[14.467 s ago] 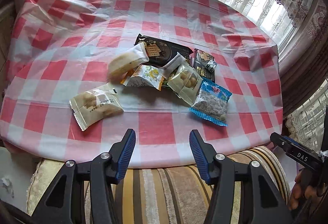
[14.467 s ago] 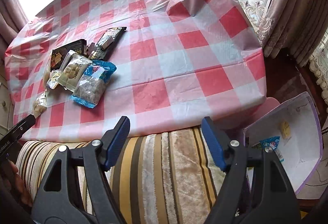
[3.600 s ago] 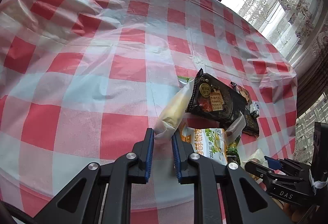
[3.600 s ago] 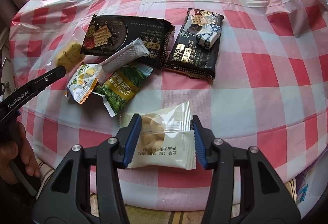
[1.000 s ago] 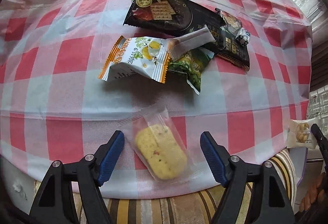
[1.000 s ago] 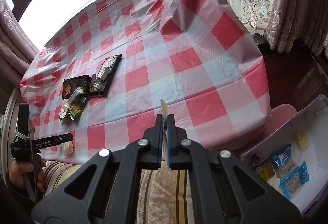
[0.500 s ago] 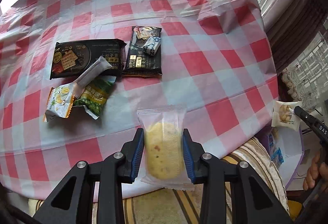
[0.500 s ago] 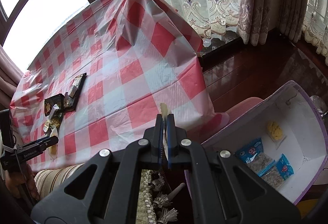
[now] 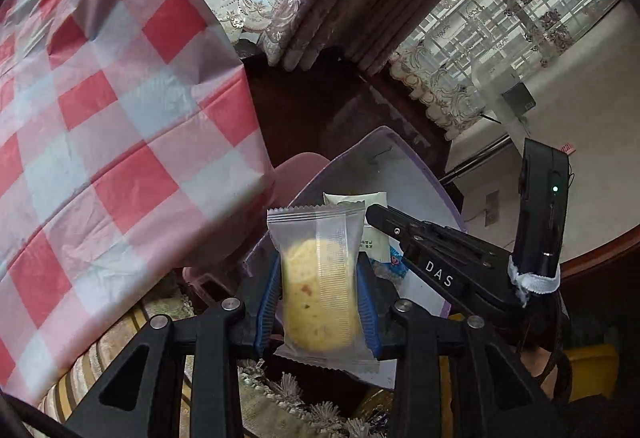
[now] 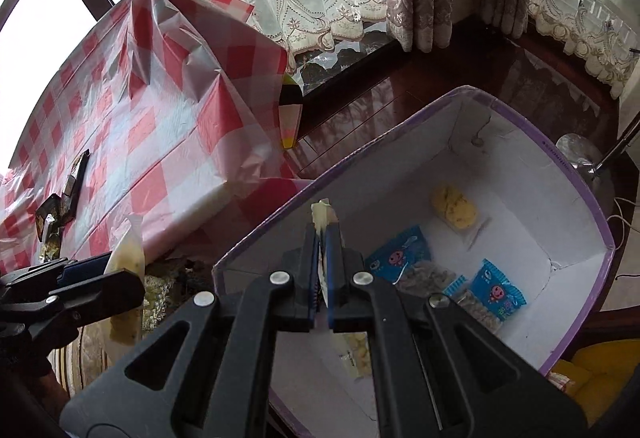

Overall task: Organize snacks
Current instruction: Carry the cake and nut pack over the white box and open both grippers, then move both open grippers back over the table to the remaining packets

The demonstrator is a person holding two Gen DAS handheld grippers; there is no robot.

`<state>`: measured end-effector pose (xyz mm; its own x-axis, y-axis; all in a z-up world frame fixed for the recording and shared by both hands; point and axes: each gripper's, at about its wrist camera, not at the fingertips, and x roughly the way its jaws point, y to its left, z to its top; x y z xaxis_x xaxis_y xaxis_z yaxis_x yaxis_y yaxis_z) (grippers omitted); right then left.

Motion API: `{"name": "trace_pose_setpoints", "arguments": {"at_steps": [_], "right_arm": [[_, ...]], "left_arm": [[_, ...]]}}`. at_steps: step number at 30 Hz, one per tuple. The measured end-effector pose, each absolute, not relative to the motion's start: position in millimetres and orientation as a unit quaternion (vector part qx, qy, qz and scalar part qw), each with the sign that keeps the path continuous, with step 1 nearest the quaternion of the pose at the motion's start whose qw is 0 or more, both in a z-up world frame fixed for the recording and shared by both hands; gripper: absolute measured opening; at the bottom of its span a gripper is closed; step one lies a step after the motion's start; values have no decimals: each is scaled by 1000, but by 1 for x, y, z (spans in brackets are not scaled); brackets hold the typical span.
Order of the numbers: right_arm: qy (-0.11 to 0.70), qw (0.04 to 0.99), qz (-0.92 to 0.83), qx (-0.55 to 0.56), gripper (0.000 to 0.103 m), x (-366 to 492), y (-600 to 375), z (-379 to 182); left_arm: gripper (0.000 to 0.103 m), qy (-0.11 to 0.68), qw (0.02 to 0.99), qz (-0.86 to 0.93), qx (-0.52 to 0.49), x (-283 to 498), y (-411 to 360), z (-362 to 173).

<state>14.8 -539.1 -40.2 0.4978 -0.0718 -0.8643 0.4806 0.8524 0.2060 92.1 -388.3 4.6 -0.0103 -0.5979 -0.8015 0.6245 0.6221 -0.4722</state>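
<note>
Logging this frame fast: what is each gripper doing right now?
Left gripper: shut on the yellow cake packet.
Right gripper: shut on the white biscuit packet, above the purple box.

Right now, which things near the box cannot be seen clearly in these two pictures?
- Right tool's packet: edge-on in right view; half covered by the yellow cake packet in left view.
- Purple box contents: left view, blocked by both tools.
- Table snacks: right view, too small.

Snack packet [image 10: 325, 215] over purple box [image 10: 572, 173]
</note>
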Motion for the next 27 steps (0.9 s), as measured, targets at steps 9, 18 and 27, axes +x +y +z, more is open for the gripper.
{"name": "trace_pose_setpoints", "arguments": {"at_steps": [9, 18, 27], "right_arm": [[493, 803, -244, 232, 5, -16, -584, -69], [498, 792, -252, 245, 42, -12, -586, -64], [465, 835, -216, 201, 59, 16, -536, -16]], "left_arm": [[37, 594, 655, -465, 30, 65, -444, -21], [65, 599, 655, -461, 0, 69, -433, -17], [67, 470, 771, -429, 9, 71, -375, 41]]}}
